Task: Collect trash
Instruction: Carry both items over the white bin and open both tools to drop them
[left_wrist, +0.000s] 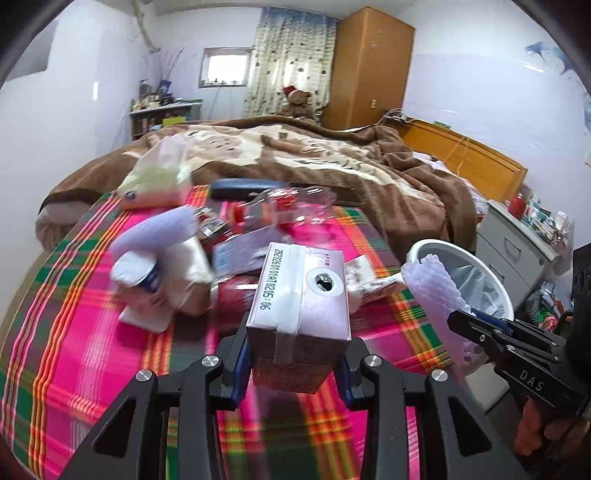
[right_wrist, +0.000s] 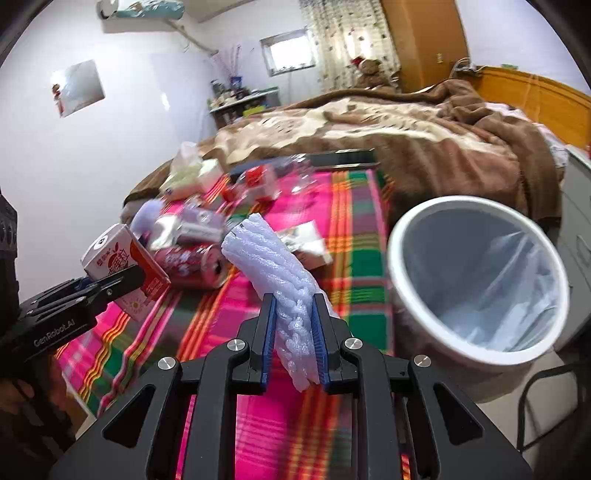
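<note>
My left gripper is shut on a drink carton and holds it above the plaid cloth; the carton also shows in the right wrist view, with the left gripper around it. My right gripper is shut on a white foam fruit net, left of the white trash bin. In the left wrist view the right gripper holds the net in front of the bin. The bin holds a clear liner bag.
Trash lies piled on the pink plaid cloth: a crushed red can, a paper cup, a tissue pack, clear plastic wrap. A brown blanket covers the bed behind. A grey cabinet stands right of the bin.
</note>
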